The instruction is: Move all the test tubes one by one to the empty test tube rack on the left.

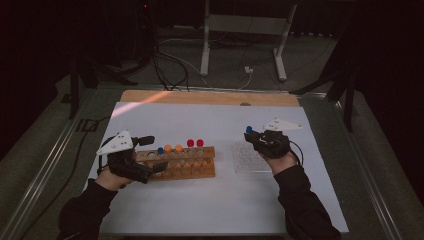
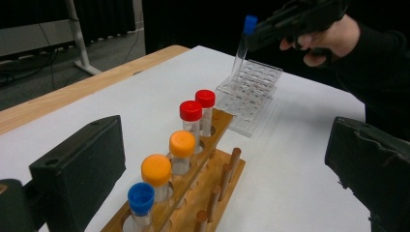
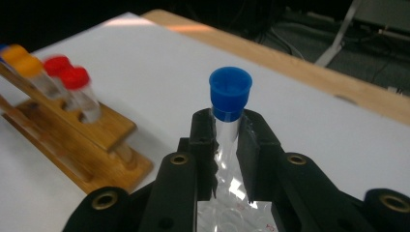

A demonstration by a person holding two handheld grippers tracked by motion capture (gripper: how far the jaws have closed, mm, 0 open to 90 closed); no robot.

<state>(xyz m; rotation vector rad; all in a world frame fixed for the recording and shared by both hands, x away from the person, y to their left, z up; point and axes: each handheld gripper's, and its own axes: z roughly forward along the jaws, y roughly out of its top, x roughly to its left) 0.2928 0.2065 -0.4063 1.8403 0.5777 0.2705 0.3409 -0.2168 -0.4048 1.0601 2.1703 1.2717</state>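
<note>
Item 1, right gripper (image 3: pixel 227 145): jaws pinched on a blue-capped tube (image 3: pixel 230 99), gripped just under the cap. In the left gripper view I see the tube (image 2: pixel 244 43) hanging above the clear plastic rack (image 2: pixel 251 92), its lower end near the rack's top but apparently free of the holes.

Item 2, left gripper (image 2: pixel 227 179): jaws spread wide, holding nothing. It sits at the near end of the wooden rack (image 1: pixel 182 164), flanking that end; I cannot tell whether it touches the wood.

Item 3, wooden rack: five tubes standing in one row, caps blue (image 2: pixel 140 198), orange (image 2: pixel 156 170), orange (image 2: pixel 182 143), red (image 2: pixel 191 110), red (image 2: pixel 205 98). Several holes are free.

Item 4, white table sheet (image 1: pixel 200 120): both racks rest on it, well apart.

Step in hand, as I judge it: carrying the blue-capped tube between the clear plastic rack and the wooden rack; which way I cannot tell.

Next move calls for: keeping the tube upright, lining its tip over a free hole, lowering straight, and loosening the pinch only once it is seated.
</note>
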